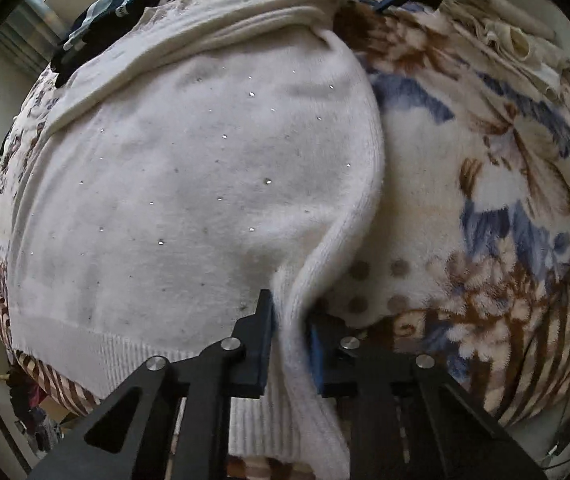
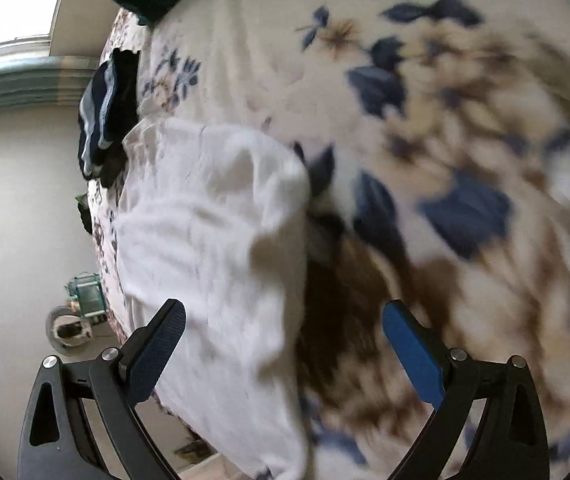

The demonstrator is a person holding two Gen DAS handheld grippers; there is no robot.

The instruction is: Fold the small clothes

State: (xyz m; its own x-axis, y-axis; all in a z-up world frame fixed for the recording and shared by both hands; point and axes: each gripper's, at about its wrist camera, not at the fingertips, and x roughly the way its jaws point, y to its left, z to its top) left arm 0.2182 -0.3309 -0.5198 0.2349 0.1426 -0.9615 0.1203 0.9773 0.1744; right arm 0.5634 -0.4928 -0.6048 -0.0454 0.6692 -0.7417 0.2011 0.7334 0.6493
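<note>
White knit fills the left wrist view: the sweater (image 1: 189, 184) lies spread on the floral blanket (image 1: 485, 208) of the bed, a sleeve folded across its top. Left tool (image 1: 291, 344) is clenched on the side edge at lower centre, likely to carry that edge inward for a fold. Right tool (image 2: 283, 344), at the bottom of its blurred view, gapes wide, grasping nothing. Dark clothes (image 1: 101, 24) wait upper left.
</note>
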